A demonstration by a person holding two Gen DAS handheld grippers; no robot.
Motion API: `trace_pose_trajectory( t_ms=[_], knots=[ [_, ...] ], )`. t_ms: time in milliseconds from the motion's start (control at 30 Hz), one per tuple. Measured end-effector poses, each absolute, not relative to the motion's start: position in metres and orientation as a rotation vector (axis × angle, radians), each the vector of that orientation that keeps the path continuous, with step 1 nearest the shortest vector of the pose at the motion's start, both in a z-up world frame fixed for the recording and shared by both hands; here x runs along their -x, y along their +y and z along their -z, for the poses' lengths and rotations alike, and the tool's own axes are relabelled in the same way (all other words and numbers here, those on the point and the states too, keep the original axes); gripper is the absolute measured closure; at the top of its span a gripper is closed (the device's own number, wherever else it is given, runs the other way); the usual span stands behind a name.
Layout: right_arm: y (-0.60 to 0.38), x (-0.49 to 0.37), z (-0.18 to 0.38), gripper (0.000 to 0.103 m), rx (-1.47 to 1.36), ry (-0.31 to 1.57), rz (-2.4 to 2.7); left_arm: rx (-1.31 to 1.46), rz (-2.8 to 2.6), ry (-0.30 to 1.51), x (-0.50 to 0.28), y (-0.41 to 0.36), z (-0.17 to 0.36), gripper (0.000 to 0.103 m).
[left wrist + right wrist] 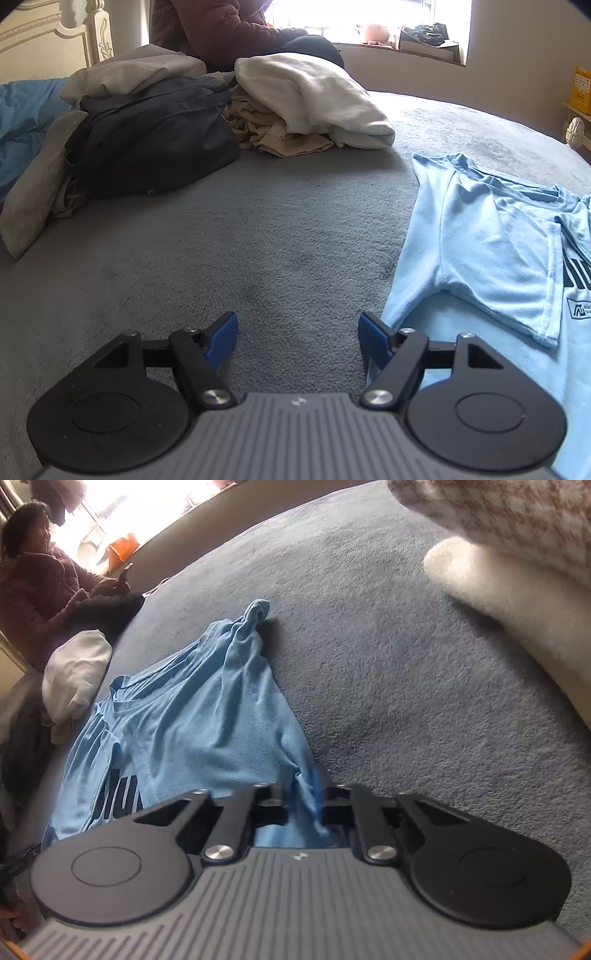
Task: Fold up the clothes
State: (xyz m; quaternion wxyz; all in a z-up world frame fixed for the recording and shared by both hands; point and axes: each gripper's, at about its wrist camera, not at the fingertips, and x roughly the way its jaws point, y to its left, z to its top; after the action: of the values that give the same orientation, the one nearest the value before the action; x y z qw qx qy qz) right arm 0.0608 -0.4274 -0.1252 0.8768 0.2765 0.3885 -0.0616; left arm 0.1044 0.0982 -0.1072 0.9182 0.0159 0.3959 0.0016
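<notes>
Closest to me on the left wrist cam, my left gripper [297, 334] sits with its blue pads wide apart and nothing between them, just grey blanket [258, 240] underneath. The right-hand pad is just over the edge of the light blue t-shirt [491, 240], but it isn't pinching anything.

On the right wrist cam, my right gripper [304, 797] is clamped down on a bunched fold of that same shirt [192, 716]. The fabric gets squeezed between the fingers and the pads are hidden by the cloth.

The shirt lies on the blanket at the right of the left view, chest side up. Its long axis runs away from me, collar [506, 177] at the far end, hem end nearer the camera and out of frame. One short sleeve [517, 280] is spread flat towards the right. From the right cam it's rumpled, with one knotted-looking corner [256, 613] poking out at the far end.

Writing: there's a dark navy print on the chest, big block letters cut off by the frame edge, plus a small boxed logo [578, 308] under them. I can't read either of them.

Further out sits a pile of clothes [155, 129]: something dark, something beige, a white piece [314, 96] on top. Behind that a person in a maroon jacket [221, 29] sits by the bright window [369, 14].
</notes>
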Motion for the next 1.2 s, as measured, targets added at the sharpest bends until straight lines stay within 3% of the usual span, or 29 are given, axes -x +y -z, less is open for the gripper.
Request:
trace_pose_trajectory(
  t_ms=[500,700,900,1100,1200],
  knots=[
    [-0.431,-0.041,0.131,0.1,-0.566,0.802,0.229,-0.036,0.007,0.813,-0.107,0.102,0.109,0.03],
    [-0.421,-0.043,0.095,0.097,-0.385,0.737,0.224,-0.037,0.016,0.812,-0.108,0.103,0.109,0.03],
    [-0.398,-0.106,0.082,0.097,-0.29,0.701,0.11,-0.029,0.013,0.815,-0.109,0.104,0.109,0.03],
    [-0.406,-0.163,0.121,0.099,-0.303,0.829,0.156,-0.016,0.006,0.82,-0.109,0.105,0.109,0.03],
    [-0.42,-0.158,0.124,0.101,-0.317,0.804,0.223,-0.029,0.018,0.818,-0.11,0.105,0.11,0.029]
  ],
)
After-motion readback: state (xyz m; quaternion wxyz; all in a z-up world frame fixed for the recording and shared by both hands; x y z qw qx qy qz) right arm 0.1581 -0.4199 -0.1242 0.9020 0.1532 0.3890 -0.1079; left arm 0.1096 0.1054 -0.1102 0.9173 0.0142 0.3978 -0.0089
